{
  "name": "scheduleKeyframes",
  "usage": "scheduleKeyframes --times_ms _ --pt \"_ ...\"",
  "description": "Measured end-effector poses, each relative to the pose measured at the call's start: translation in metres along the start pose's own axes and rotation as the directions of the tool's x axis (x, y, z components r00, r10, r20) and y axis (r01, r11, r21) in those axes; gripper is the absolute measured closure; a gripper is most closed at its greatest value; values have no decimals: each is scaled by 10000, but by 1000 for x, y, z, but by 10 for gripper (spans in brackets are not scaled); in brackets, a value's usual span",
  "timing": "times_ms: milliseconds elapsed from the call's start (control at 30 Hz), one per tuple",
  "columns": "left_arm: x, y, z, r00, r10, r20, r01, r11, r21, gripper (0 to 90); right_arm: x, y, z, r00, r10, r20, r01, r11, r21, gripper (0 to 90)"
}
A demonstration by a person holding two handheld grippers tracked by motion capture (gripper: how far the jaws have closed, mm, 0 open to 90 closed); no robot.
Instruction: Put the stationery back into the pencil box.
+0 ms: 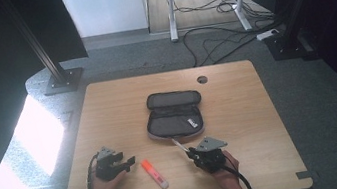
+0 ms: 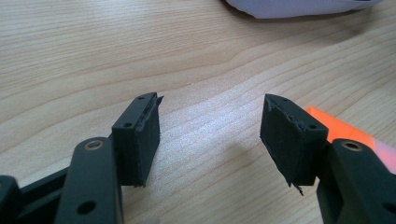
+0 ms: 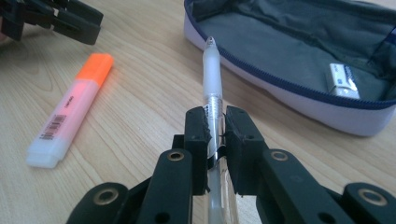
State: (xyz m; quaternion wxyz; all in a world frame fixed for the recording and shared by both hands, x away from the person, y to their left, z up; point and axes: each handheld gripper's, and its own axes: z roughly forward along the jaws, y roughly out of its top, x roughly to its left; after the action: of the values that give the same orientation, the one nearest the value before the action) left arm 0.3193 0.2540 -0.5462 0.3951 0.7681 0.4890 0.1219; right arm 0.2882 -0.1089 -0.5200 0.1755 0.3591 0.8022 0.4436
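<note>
An open grey pencil case [image 1: 174, 115] [image 3: 299, 60] lies in the middle of the wooden table, its lid folded back. My right gripper [image 1: 189, 153] [image 3: 215, 133] is shut on a white pen [image 3: 211, 79] [image 1: 180, 146], whose tip points toward the case's near rim. An orange highlighter [image 1: 154, 174] [image 3: 72, 109] lies flat between the two hands. My left gripper [image 1: 130, 161] [image 2: 210, 135] rests at the front left, open, with bare wood between its pads; the highlighter's orange cap [image 2: 338, 128] sits just behind its right pad.
A small white eraser-like block [image 3: 342, 80] lies inside the case. The table [image 1: 108, 108] has a cable hole [image 1: 201, 79] at the back. Floor cables and desk legs stand beyond the far edge.
</note>
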Motion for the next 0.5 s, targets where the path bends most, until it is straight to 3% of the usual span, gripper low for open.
scheduleKeyframes --times_ms 500 --pt "0 0 0 10000 -16 3 16 10000 -13 381 -6 5 -10 9998 172 110 -168 9991 -388 788"
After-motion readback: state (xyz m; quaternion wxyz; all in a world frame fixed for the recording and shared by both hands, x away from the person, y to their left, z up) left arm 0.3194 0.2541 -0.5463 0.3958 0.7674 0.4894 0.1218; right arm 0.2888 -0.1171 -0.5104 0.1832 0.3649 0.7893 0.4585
